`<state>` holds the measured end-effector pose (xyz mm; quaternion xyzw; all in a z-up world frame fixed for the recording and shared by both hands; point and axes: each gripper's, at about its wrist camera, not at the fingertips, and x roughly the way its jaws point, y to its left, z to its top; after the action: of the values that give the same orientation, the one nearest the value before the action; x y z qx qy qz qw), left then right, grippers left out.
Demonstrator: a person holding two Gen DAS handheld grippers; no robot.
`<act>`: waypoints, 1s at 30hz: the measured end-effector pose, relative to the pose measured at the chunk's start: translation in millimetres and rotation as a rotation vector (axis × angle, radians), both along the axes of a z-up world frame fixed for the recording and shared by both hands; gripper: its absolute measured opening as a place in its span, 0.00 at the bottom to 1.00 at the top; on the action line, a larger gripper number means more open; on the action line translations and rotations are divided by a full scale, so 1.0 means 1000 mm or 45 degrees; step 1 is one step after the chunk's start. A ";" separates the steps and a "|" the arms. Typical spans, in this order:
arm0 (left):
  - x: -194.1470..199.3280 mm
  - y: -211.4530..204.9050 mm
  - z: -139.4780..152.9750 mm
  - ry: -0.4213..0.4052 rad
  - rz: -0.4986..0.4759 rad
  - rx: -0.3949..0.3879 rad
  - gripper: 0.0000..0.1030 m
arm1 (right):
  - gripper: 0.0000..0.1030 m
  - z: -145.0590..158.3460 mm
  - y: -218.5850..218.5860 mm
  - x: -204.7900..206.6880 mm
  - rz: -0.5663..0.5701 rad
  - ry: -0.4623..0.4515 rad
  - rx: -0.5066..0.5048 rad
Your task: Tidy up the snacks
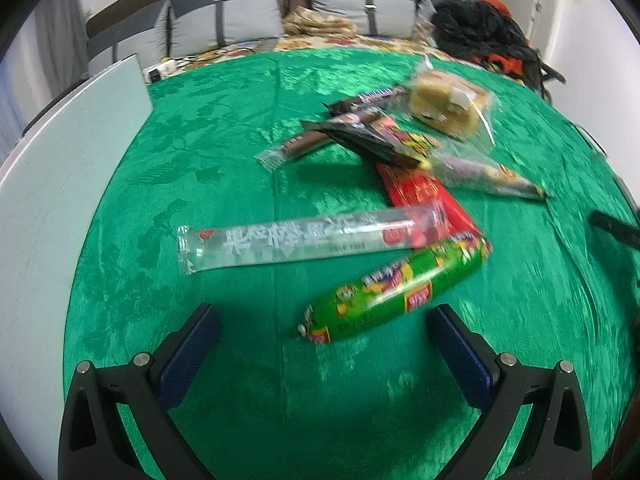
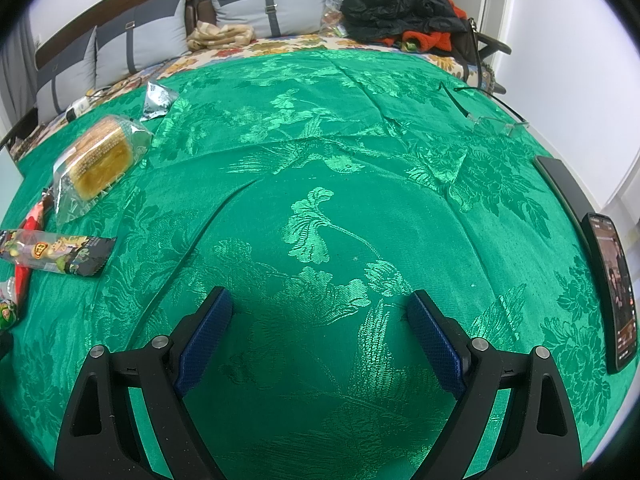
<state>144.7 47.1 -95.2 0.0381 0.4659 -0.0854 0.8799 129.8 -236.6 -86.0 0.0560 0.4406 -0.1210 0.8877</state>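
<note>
Left hand-held gripper (image 1: 324, 334) stood wide open, empty, a green plastic-wrapped sausage (image 1: 394, 290) just ahead; right hand-held gripper (image 2: 318, 310) gaped empty over green brocade worktop (image 2: 320, 160).

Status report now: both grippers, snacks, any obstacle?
Left gripper open, empty. Right gripper open over bare cloth. Green sausage just ahead of left, untouched. Nothing blocking.

- Left wrist view looks low across the table (image 1: 240, 128) toward the sofa (image 1: 224, 20); snacks near
- Right wrist view faces likewise; both share the bread packet (image 2: 98, 156)
</note>
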 end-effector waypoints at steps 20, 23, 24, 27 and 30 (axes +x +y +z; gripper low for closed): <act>0.023 -0.015 0.019 0.112 -0.367 -0.020 1.00 | 0.88 0.000 0.000 0.000 -0.001 0.001 -0.004; 0.008 -0.020 0.015 0.223 -0.486 -0.096 1.00 | 0.88 0.000 0.000 0.000 -0.001 0.001 -0.003; 0.001 -0.023 0.016 0.267 -0.553 -0.122 1.00 | 0.88 0.001 0.000 0.000 -0.001 0.001 -0.003; -0.014 -0.028 0.025 0.230 -0.650 -0.081 1.00 | 0.88 0.001 0.000 0.000 0.000 0.001 -0.005; -0.005 -0.031 0.035 0.106 -0.581 0.027 1.00 | 0.88 0.001 0.000 0.000 -0.001 0.001 -0.005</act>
<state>139.3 15.9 -60.0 0.1483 0.4820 -0.2788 0.8173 129.4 -236.8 -85.4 0.0543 0.4408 -0.1221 0.8876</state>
